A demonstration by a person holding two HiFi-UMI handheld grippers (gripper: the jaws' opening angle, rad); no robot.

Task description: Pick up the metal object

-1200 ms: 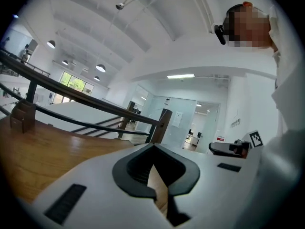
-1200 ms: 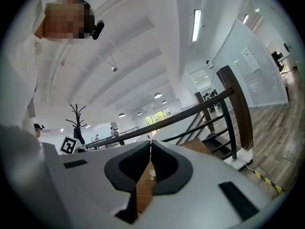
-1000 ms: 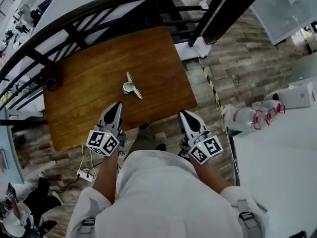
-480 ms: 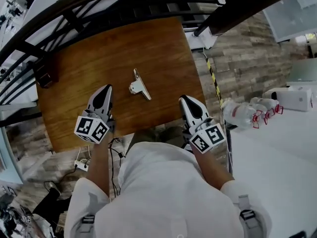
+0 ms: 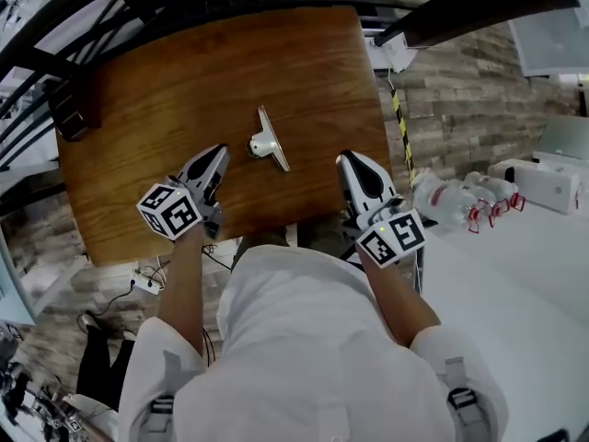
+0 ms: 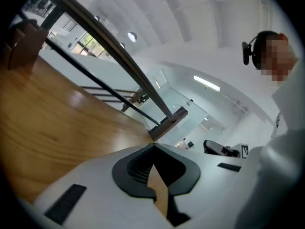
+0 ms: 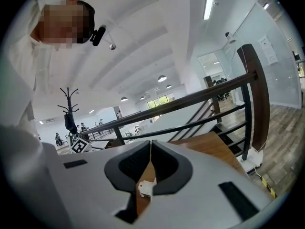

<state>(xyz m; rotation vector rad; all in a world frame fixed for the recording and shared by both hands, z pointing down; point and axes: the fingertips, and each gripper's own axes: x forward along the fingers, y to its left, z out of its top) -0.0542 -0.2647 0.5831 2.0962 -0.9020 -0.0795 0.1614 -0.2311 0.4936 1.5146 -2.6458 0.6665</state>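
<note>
As the scene stands: the metal object [image 5: 267,143], a thin strip with a stubby knob, lies on the wooden table [image 5: 166,81] between the two grippers, touched by neither.
Left gripper [image 5: 219,157]: jaws pressed together, nothing held, just beside the object on its left.
Right gripper [image 5: 348,161]: tips closed on each other, nothing held, farther off on the object's right.
Step in hand: approach before the pick-up, by judgement.
Doing it well: part the nearer gripper's jaws first, come in low, and straddle the knob or strip rather than shove it across the smooth wood.
Head view alone: the object's place relative to both grippers.
Left gripper view alone: bare wood ahead, object out of sight.
Right gripper view alone: a pale piece shows through the hollow behind its tips, probably the object on the table beyond.
</note>
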